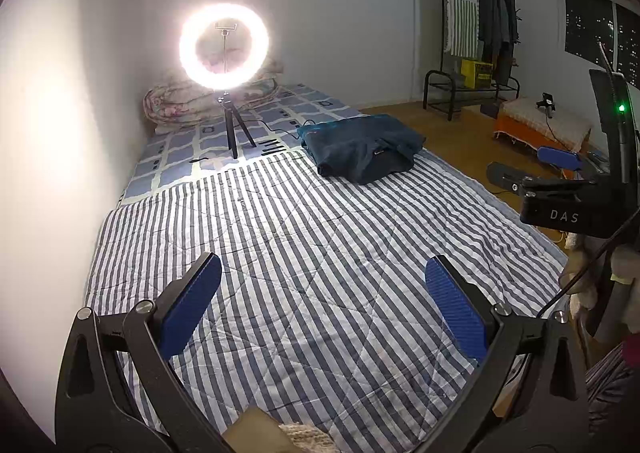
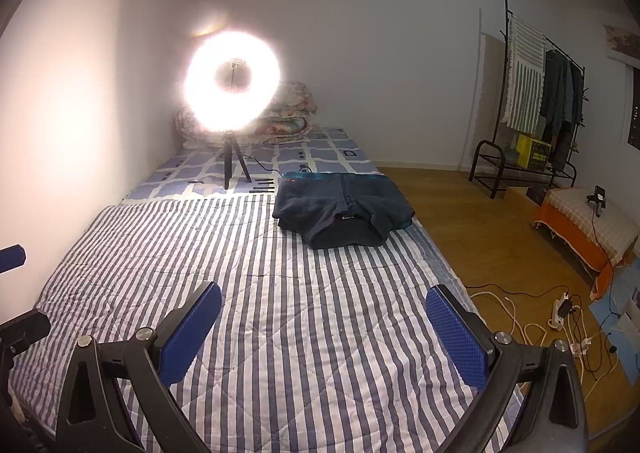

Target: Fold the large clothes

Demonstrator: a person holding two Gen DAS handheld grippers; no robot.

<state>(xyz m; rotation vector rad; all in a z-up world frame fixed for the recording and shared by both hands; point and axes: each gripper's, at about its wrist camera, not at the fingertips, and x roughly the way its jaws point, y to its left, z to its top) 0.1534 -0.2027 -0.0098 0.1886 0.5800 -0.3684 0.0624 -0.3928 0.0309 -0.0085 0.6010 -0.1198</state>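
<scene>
- Left gripper (image 1: 323,305) nearest, blue pads spread wide, nothing between them, hovering over striped quilt (image 1: 320,253); likely parked wide since no cloth within reach.
- Right gripper (image 2: 323,329) same: jaws fully apart, empty, above the quilt's near right part; also visible from left wrist view at far right edge, raised beside the bed.
- Both tools well apart from the garment; reads as rest pose, either fold finished or next item awaited. Cannot tell which from frames alone.
- Striped quilt laid flat across the bed, probably as a clean, wide folding surface; near and middle area bare of clothing.
- Dark blue jacket (image 2: 344,209) further on, lying on the quilt's far right part near the bed edge, well away from both grippers. Zip visible down the middle, body stacked in layers, sleeve tucked over front; looks already folded into a compact bundle, likely set aside there to free up the work area.
- Ring light (image 2: 232,83) on small tripod behind the jacket, standing on checked bedsheet (image 2: 320,157), facing the grippers; presumably placed to light the folding zone. Glare washes out detail around it.
- Rolled floral bedding (image 2: 292,121) against the far wall, pushed out of the way.
- Clothes rack (image 2: 540,93) far right on the wooden floor, hung garments; possible source of next large item, judgement only.
- Cables and power strip (image 2: 560,309) on floor right of bed; snag risk if stepping toward the rack.
</scene>
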